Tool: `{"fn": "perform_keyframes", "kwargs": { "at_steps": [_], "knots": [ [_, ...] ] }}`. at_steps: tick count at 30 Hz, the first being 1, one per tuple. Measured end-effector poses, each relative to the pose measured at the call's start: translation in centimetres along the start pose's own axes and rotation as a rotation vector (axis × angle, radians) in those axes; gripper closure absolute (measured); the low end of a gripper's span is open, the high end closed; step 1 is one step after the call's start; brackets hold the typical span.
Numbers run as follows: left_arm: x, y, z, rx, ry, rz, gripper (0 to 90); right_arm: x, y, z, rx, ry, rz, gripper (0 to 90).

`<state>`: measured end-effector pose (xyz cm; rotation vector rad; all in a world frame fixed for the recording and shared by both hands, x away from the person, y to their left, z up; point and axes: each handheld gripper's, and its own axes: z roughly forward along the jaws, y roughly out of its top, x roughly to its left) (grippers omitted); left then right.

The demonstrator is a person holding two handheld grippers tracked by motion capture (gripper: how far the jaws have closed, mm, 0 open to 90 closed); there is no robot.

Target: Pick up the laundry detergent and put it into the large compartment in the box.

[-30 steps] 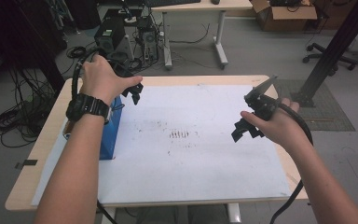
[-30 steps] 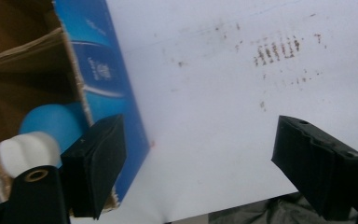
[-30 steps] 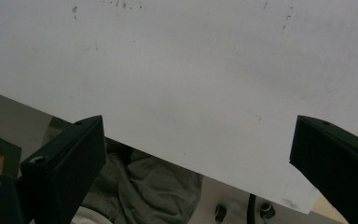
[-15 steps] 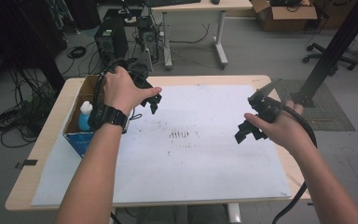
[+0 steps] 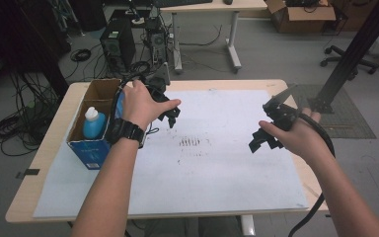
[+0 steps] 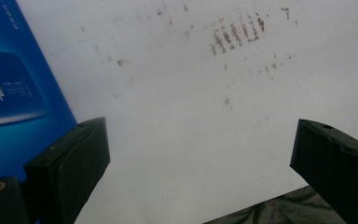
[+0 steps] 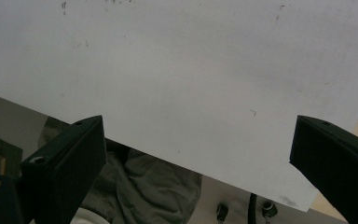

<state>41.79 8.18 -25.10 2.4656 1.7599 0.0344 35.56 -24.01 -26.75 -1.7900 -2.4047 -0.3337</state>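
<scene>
My left gripper (image 5: 170, 112) hovers over the white sheet (image 5: 217, 168), just right of a blue cardboard box (image 5: 90, 150). Its jaws stand wide apart in the left gripper view, open (image 6: 200, 135) with nothing between them. The box's blue side (image 6: 9, 84) lies at the left there. A blue bottle with a white cap (image 5: 93, 123) stands inside the box. My right gripper (image 5: 264, 140) hangs above the sheet's right part. It is open (image 7: 198, 135) and holds nothing.
Dark smudged marks (image 5: 192, 143) sit mid-sheet, also seen as marks (image 6: 237, 35) ahead of the left jaws. The wooden table (image 5: 34, 197) borders the sheet. Beyond it are a computer tower (image 5: 113, 42), cables and another desk. The sheet's near edge (image 7: 168, 156) crosses the right gripper view.
My left hand has swung right, away from the blue box and out over the sheet, uncovering the box and bottle. The right gripper has barely moved.
</scene>
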Motion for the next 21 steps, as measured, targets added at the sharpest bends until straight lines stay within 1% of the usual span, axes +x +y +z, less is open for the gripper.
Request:
{"fn": "perform_keyframes", "kwargs": {
  "at_steps": [2, 4, 16, 19, 21],
  "knots": [
    [-0.16, 0.05, 0.17, 0.000, -0.003, 0.002, 5.0, 0.02, -0.01, -0.02, 0.001, 0.000, 0.003, 3.8],
    [-0.23, 0.06, 0.18, -0.013, -0.013, 0.001, 5.0, -0.02, -0.04, -0.04, 0.000, 0.000, 0.002, 3.8],
    [-0.22, 0.02, 0.21, -0.011, -0.007, -0.004, 4.8, 0.08, -0.19, -0.11, 0.003, -0.002, 0.009, 3.8],
    [-0.19, 0.00, 0.29, 0.000, -0.005, -0.003, 4.9, 0.02, -0.25, -0.15, 0.000, -0.002, 0.006, 3.8],
    [-0.11, 0.01, 0.23, -0.011, -0.004, -0.011, 4.9, -0.03, -0.27, -0.19, -0.001, -0.002, 0.010, 3.8]
  ]
}}
